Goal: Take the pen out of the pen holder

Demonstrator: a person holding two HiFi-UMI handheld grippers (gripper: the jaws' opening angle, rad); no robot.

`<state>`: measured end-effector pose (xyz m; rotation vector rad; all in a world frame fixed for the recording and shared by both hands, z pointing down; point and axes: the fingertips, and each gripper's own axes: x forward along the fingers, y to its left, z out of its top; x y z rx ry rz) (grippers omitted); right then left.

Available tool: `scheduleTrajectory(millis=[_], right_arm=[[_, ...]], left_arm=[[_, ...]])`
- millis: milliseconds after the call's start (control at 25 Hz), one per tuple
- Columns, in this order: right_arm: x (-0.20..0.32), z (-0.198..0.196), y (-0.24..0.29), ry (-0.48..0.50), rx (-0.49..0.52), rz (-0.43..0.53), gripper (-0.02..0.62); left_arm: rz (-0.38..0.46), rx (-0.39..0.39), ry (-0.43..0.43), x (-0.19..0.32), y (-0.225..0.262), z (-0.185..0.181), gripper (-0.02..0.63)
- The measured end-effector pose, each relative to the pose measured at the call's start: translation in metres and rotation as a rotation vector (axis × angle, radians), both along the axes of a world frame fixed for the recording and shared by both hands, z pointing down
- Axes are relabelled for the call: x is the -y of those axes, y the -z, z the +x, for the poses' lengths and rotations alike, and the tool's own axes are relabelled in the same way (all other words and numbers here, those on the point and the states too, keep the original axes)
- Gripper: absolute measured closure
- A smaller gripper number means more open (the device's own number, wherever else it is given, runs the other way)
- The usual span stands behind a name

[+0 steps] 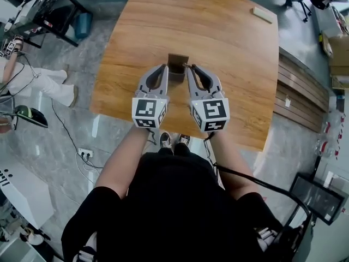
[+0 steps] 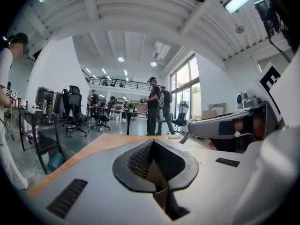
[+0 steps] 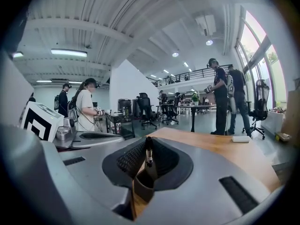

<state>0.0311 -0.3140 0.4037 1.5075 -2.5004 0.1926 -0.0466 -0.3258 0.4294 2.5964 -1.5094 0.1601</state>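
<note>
**On the table (image 1: pixel 229 53): pen gripped, not yet out**

Pen (image 3: pixel 148 154): upright, its lower end apparently inside the pen holder (image 1: pixel 178 67).
Right gripper (image 1: pixel 192 69): jaws closed on the pen's upper part.
Left gripper (image 1: pixel 163 69): jaws pinched on the pen holder's brown wall, likely to steady it.
Pen holder: stands mid-table on bare wood.
Done: both grips taken.
Left to do: draw the pen up and clear.
</note>
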Motion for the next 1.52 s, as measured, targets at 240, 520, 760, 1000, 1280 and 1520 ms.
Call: scheduleTrajectory(millis=[240, 520, 760, 1000, 1280, 1520], right_arm=[[0.004, 0.003, -0.007, -0.001, 0.001, -0.008, 0.554], [0.018, 0.002, -0.055, 0.009, 0.010, -0.067, 0.554], [0.031, -0.002, -0.109, 0.013, 0.011, -0.101, 0.554], [0.035, -0.002, -0.146, 0.006, 0.020, -0.136, 0.554], [0.032, -0.003, -0.158, -0.005, 0.027, -0.149, 0.554], [0.030, -0.004, -0.158, -0.007, 0.025, -0.152, 0.554]], left_arm=[[0.002, 0.014, -0.001, 0.000, 0.000, 0.003, 0.606], [-0.031, 0.031, 0.014, 0.013, -0.021, 0.002, 0.606], [-0.073, 0.036, 0.012, 0.024, -0.060, 0.001, 0.606], [-0.122, 0.031, 0.022, 0.022, -0.092, 0.000, 0.606], [-0.147, 0.039, 0.018, 0.014, -0.103, -0.003, 0.606], [-0.144, 0.037, 0.025, 0.013, -0.099, -0.006, 0.606]])
